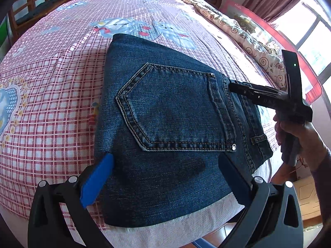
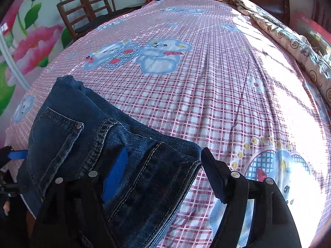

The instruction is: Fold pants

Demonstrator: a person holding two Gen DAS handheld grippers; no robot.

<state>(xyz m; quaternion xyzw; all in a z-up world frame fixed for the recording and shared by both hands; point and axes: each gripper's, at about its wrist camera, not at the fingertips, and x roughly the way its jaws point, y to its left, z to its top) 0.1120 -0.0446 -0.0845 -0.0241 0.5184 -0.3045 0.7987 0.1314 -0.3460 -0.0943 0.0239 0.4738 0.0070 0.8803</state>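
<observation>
Left tool (image 1: pixel 163 177) spread wide, blue pads either side of the near part of the folded jeans (image 1: pixel 171 128), gripping nothing; whether the pads touch the denim is unclear. Right tool (image 2: pixel 163 175) likewise parted, its left finger (image 2: pixel 114 175) over the waistband end, the right one (image 2: pixel 215 175) just off the cloth above the sheet; contact not readable here either. In the left wrist view the right tool (image 1: pixel 240 87) shows side-on at the waistband edge, fingertips at the denim, the person's hand (image 1: pixel 300 136) on its handle. Jeans lie folded into a compact block on the bed, near its front edge, back pocket (image 1: pixel 175 111) facing up. From the left wrist view the block's long axis runs from the near edge away across the bed, waistband along the right side, pocket point toward the left. Lower layers of the fold are hidden beneath the top panel; leg ends not visible. Under it, a pink checked sheet (image 2: pixel 206 107) with bear prints. A rolled floral quilt (image 2: pixel 289 41) lies along the far right side. Wooden chairs (image 2: pixel 82 10) stand beside the bed at far left, partly cut off. Window side is blown out by glare; detail there unreadable.
</observation>
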